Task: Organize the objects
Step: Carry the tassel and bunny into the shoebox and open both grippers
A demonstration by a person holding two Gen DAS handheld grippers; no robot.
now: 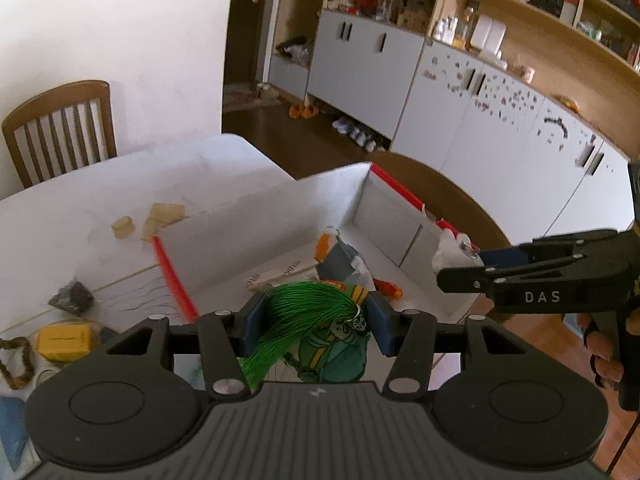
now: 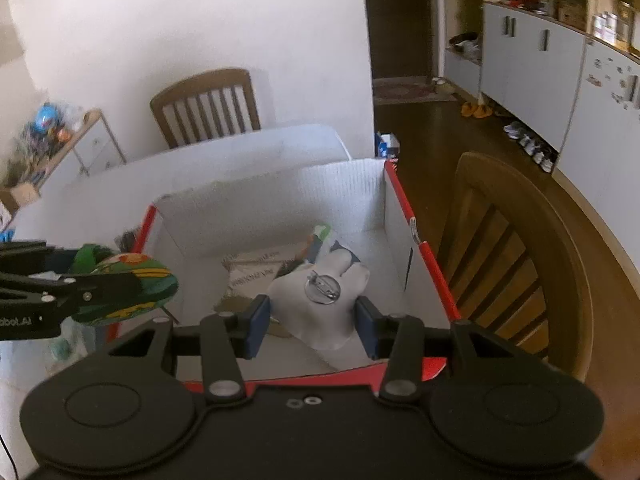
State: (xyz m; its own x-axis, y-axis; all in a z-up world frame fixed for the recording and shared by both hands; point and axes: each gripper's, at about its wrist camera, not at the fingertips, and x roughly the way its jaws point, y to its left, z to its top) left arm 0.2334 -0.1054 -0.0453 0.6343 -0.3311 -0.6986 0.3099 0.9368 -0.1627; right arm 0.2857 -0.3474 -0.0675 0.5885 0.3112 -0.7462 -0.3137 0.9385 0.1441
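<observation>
Green tasselled ornament (image 1: 320,320) between left jaws; white plush (image 2: 320,304) between right jaws

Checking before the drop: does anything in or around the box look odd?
Nothing looks damaged or spilled. The things in the white box lie in a loose heap, and several small items sit scattered on the table beside it.

White letters "DAS" read on the black side of the right claw (image 1: 452,276), seen from the left wrist view. From the right wrist view, the left claw (image 2: 132,280) carries white lettering ending "bot.AI", its start cut off. Print on a paper sheet (image 2: 256,276) inside the box (image 2: 400,196) is illegible.
</observation>
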